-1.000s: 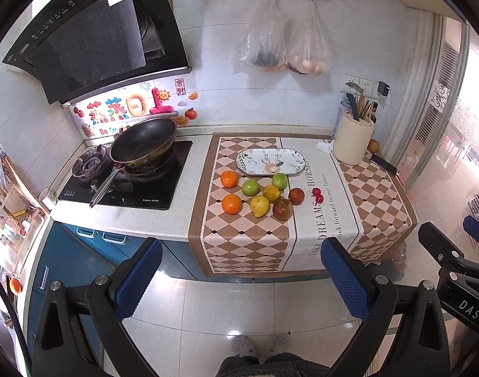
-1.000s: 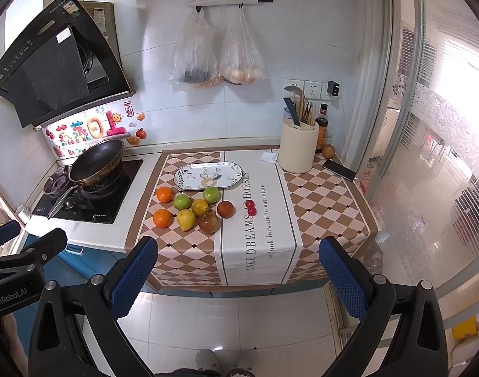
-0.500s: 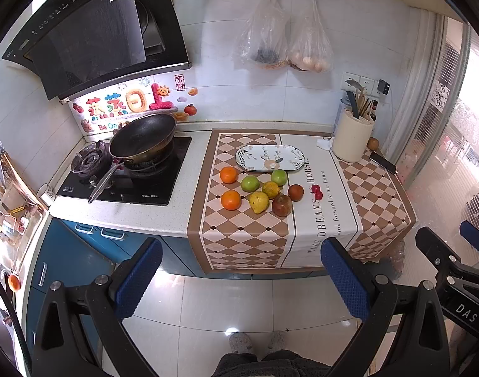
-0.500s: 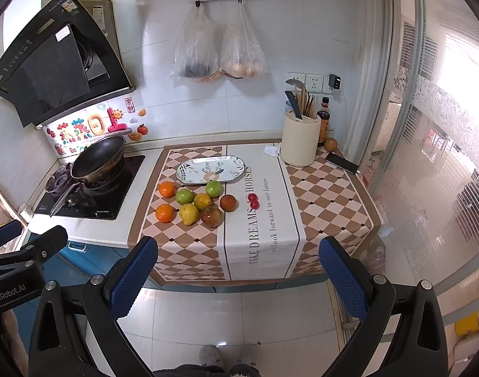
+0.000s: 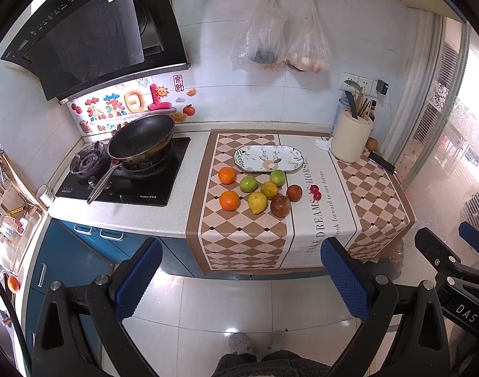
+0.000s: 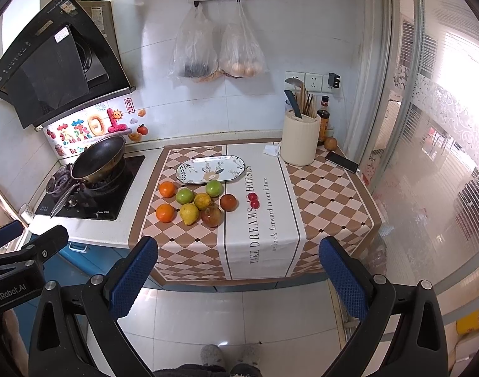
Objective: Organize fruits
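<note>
My left gripper (image 5: pixel 241 279) and right gripper (image 6: pixel 238 278) were both spread wide, holding nothing, well back from the counter. The fruits (image 5: pixel 258 192) lay clustered on the checkered cloth (image 5: pixel 242 229), just before the empty plate (image 5: pixel 268 158).

A home kitchen: a gas stove (image 5: pixel 123 169) with a dark wok (image 5: pixel 142 139) sits under a black range hood (image 5: pixel 91 40); beside it, a tiled wall, countertop with checked cloth (image 5: pixel 249 220), and utensil crock (image 5: pixel 351 139).
</note>
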`<state>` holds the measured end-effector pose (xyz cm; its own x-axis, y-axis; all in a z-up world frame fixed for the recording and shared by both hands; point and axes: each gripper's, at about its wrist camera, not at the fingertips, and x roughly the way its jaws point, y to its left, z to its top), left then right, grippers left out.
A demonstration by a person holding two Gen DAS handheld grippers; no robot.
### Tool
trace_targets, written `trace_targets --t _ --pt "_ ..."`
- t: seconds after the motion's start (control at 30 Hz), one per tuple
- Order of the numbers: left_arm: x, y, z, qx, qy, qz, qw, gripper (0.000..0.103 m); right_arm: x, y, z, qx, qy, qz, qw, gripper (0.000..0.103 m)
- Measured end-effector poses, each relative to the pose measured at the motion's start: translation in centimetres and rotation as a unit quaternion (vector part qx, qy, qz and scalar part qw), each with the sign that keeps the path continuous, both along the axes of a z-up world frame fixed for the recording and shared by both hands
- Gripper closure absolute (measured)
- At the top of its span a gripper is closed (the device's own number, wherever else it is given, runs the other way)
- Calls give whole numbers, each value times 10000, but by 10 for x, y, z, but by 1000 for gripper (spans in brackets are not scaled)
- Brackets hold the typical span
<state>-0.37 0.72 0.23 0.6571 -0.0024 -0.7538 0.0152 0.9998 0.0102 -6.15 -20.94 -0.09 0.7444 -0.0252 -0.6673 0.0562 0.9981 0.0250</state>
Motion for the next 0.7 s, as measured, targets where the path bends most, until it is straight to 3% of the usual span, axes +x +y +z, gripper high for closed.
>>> trace_targets --t 0.7 --pt "-3 -1 -2 -7 -16 10 10000 0 2 -1 0 29 4 15 10000 0"
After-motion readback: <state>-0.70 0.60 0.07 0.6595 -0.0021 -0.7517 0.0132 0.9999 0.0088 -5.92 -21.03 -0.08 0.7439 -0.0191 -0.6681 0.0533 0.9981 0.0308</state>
